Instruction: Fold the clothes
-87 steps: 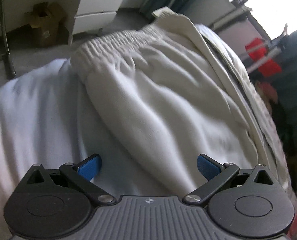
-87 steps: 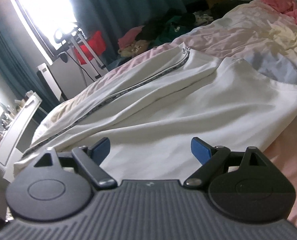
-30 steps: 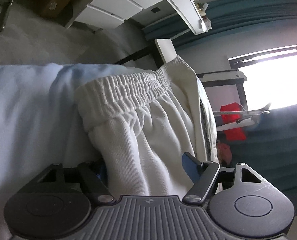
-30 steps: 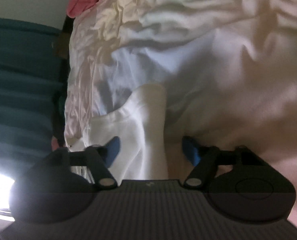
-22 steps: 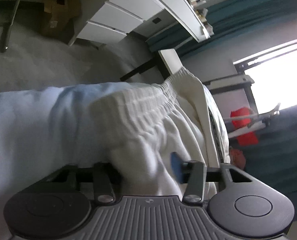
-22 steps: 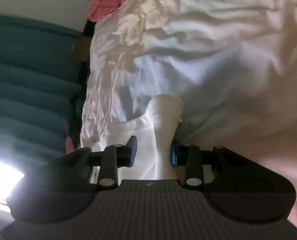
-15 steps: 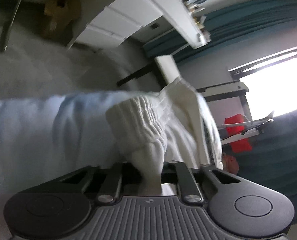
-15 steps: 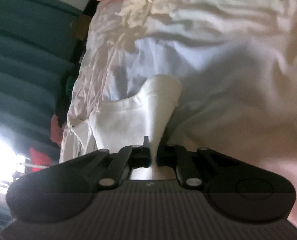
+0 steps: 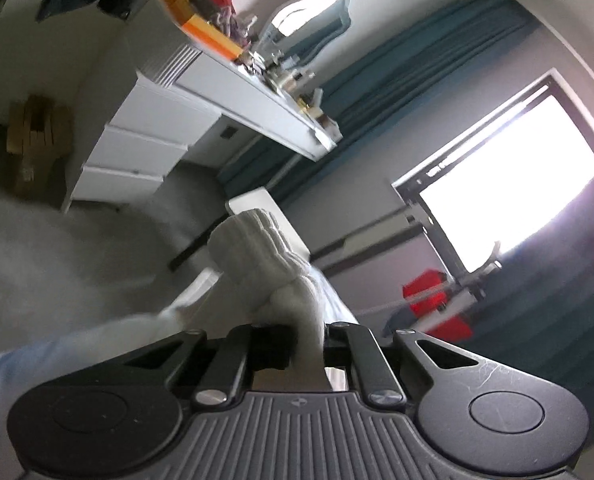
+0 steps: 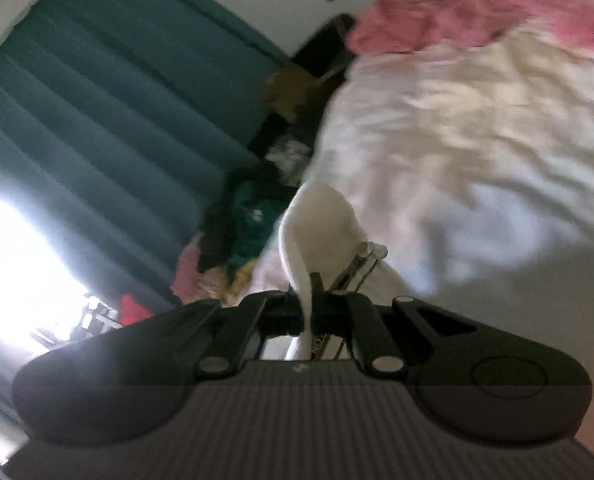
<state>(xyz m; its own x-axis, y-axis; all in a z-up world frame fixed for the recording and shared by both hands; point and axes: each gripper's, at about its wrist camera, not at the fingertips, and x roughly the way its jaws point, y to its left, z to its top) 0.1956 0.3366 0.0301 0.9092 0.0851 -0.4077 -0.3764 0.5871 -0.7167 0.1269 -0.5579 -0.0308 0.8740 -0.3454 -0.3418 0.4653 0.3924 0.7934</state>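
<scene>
Two grippers each pinch a part of the same white sweatpants (image 9: 265, 264). The left gripper (image 9: 307, 344) has its jaws narrowed onto the ribbed elastic waistband, which bunches up above the fingers with the floor and a white drawer unit (image 9: 137, 152) behind it. The right gripper (image 10: 307, 312) has its jaws clamped tight on a thin fold of the white fabric (image 10: 317, 220), held above the rumpled bedsheet (image 10: 477, 140). A pink garment (image 10: 477, 20) lies at the far end of the bed, and dark teal curtains (image 10: 97, 120) hang beside the bright window.
</scene>
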